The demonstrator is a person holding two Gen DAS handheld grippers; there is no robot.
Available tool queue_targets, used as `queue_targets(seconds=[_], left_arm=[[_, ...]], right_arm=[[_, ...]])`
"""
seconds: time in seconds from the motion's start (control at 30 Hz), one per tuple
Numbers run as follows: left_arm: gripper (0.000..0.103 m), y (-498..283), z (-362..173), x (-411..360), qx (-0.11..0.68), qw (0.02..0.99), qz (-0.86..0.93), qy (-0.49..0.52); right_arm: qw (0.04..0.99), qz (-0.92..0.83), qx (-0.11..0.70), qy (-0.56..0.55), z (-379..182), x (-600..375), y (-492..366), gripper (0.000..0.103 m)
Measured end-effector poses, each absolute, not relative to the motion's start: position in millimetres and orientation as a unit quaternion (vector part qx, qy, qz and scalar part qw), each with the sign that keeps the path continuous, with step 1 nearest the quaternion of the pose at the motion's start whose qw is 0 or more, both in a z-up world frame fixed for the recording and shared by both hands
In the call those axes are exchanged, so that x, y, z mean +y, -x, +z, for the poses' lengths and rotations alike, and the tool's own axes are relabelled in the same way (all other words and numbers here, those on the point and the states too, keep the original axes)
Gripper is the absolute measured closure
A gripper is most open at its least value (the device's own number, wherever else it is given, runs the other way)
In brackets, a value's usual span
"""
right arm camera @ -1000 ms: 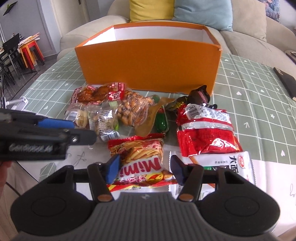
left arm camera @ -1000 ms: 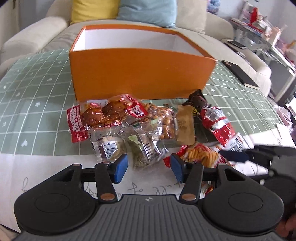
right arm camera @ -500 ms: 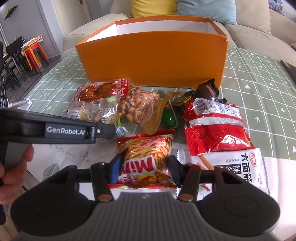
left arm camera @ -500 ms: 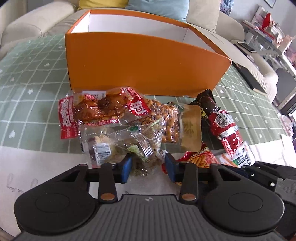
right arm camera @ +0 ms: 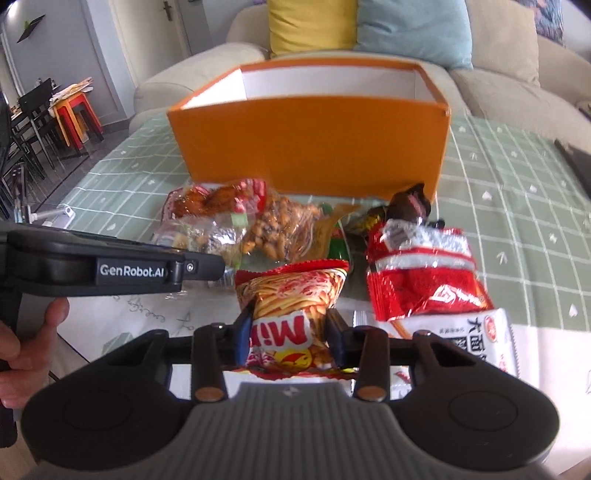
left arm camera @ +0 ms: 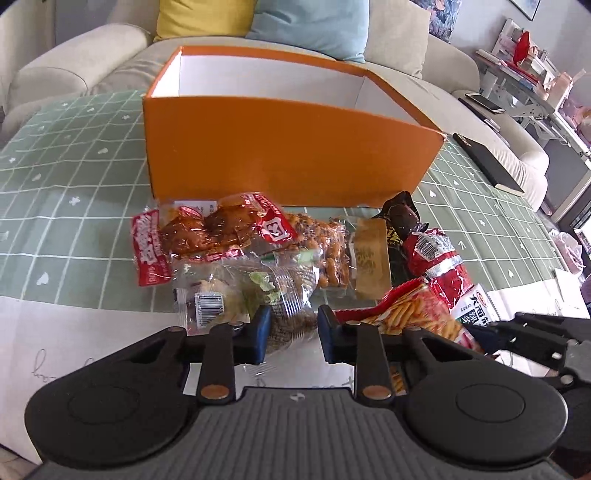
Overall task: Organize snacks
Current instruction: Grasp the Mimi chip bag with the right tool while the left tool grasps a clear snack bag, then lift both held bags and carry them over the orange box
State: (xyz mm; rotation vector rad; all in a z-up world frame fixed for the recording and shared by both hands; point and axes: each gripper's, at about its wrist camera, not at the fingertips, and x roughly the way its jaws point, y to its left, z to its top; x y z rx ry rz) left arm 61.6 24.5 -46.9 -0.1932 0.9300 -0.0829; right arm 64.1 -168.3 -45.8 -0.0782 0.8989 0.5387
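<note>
An open orange box (left arm camera: pixel 280 155) stands behind a heap of snack packets; it also shows in the right wrist view (right arm camera: pixel 314 147). My left gripper (left arm camera: pixel 293 334) is shut on a clear packet of snacks (left arm camera: pixel 284 291) at the heap's near edge. My right gripper (right arm camera: pixel 290 334) is shut on a red and yellow Mimi snack bag (right arm camera: pixel 291 302), its top standing up. A red-edged meat packet (left arm camera: pixel 207 232), a peanut bag (left arm camera: pixel 325 251) and a red bag (right arm camera: pixel 424 273) lie in the heap.
A white noodle packet (right arm camera: pixel 476 339) lies at the right of the heap. A black flat object (left arm camera: pixel 487 162) lies on the green checked tablecloth (left arm camera: pixel 66 192) at right. A sofa with cushions (left arm camera: pixel 314 26) stands behind the table.
Both grippers have closed: the left on the clear packet, the right on the Mimi bag, which now stands up between the fingers. Both have drawn back slightly from the box.
</note>
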Motion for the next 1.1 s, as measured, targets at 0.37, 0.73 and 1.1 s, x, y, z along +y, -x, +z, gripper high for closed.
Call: queue_targets(seconds=[0.37, 0.73, 1.1], left_arm=[[0.079, -46.2, -35.8, 20.7, 0.466, 0.879, -0.076, 0.069], [0.053, -48.8, -59.7, 20.8, 0.499, 0.86, -0.068, 0.084], [0.064, -53.5, -66.8, 13.2, 0.482, 0.87, -0.075, 0.076]], right_arm=[[0.876, 0.241, 0.417, 0.04, -28.1, -174.6, -50.5, 0.064], [0.856, 0.244, 0.451, 0.062, -52.7, -168.0, -44.5, 0.064], [0.851, 0.243, 0.462, 0.056, -63.5, -170.3, -47.7, 0.064]])
